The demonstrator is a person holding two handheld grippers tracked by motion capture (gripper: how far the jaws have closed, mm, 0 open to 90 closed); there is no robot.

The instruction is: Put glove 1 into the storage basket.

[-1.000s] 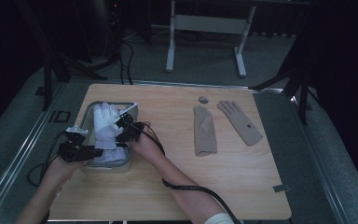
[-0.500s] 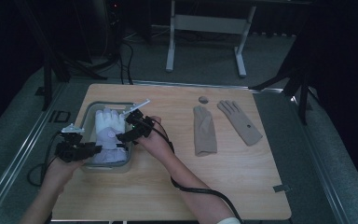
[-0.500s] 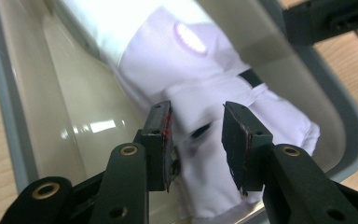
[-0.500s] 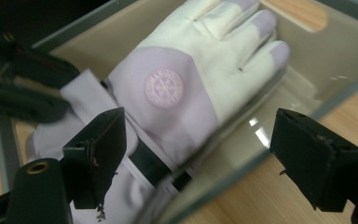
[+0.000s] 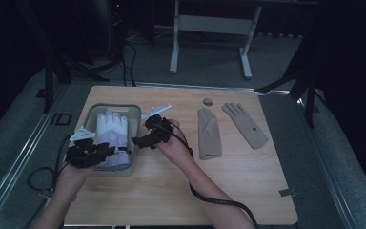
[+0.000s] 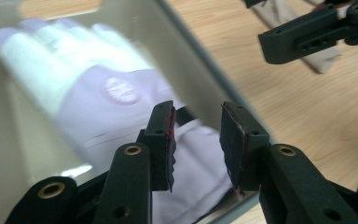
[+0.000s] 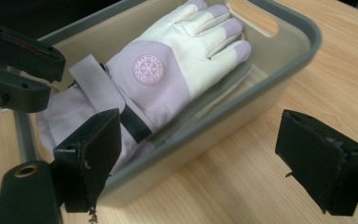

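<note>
A white and lilac glove (image 5: 112, 131) lies flat in a grey bin (image 5: 112, 107) at the table's left. In the left gripper view my left gripper (image 6: 196, 112) hovers over the glove's (image 6: 88, 88) cuff end, jaws a little apart with nothing pressed between them. It shows at the bin's near corner (image 5: 110, 150) in the high view. My right gripper (image 5: 140, 131) is just right of the bin. Its jaws (image 7: 200, 126) have just been opening and stand wide, empty, facing the bin wall (image 7: 279, 70) and the glove (image 7: 168, 70).
Two beige gloves (image 5: 208, 133) (image 5: 245, 124) lie flat on the wooden table to the right of the hands. A small round grey object (image 5: 208, 101) sits behind them. Cables trail from both grippers toward the near edge.
The right gripper has let go of the glove, opened wide and drawn back to the right of the bin. The left gripper has backed toward the bin's near corner.
</note>
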